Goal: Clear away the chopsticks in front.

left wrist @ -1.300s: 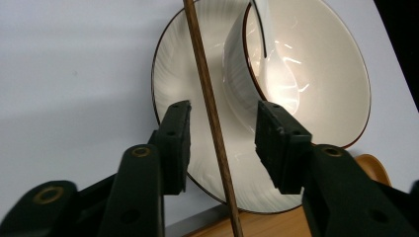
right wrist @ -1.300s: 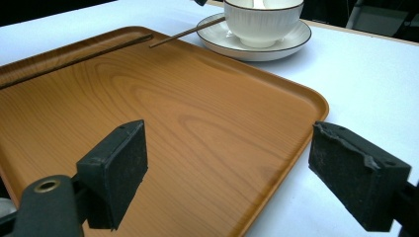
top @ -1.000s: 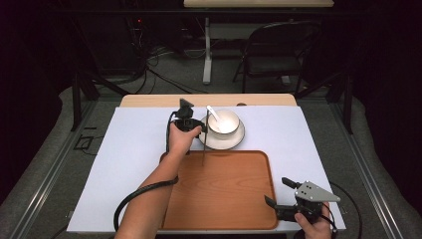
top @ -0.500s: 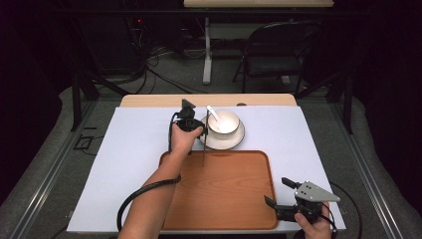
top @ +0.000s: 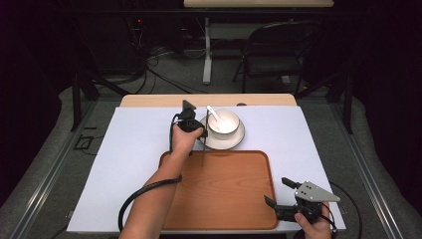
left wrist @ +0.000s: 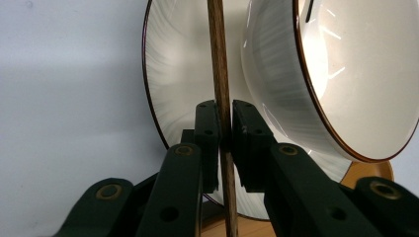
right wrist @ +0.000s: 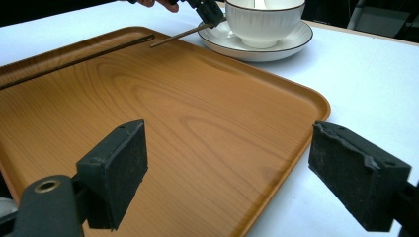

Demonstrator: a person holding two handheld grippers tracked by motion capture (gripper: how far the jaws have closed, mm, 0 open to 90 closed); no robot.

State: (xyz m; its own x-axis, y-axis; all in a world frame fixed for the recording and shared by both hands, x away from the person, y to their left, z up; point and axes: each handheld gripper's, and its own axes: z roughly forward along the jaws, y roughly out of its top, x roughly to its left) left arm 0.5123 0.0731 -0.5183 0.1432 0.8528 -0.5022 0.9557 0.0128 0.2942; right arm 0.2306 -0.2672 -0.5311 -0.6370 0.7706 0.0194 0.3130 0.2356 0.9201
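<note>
Left claw [left wrist: 225, 128] clamps a thin wooden stick [left wrist: 219, 74] beside the saucer [left wrist: 173, 98]; right claw [right wrist: 237, 173] gapes empty

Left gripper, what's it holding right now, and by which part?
The left gripper is shut on a thin brown chopstick, gripped partway along its length, beside the saucer. The right gripper is open, holding nothing.
</note>
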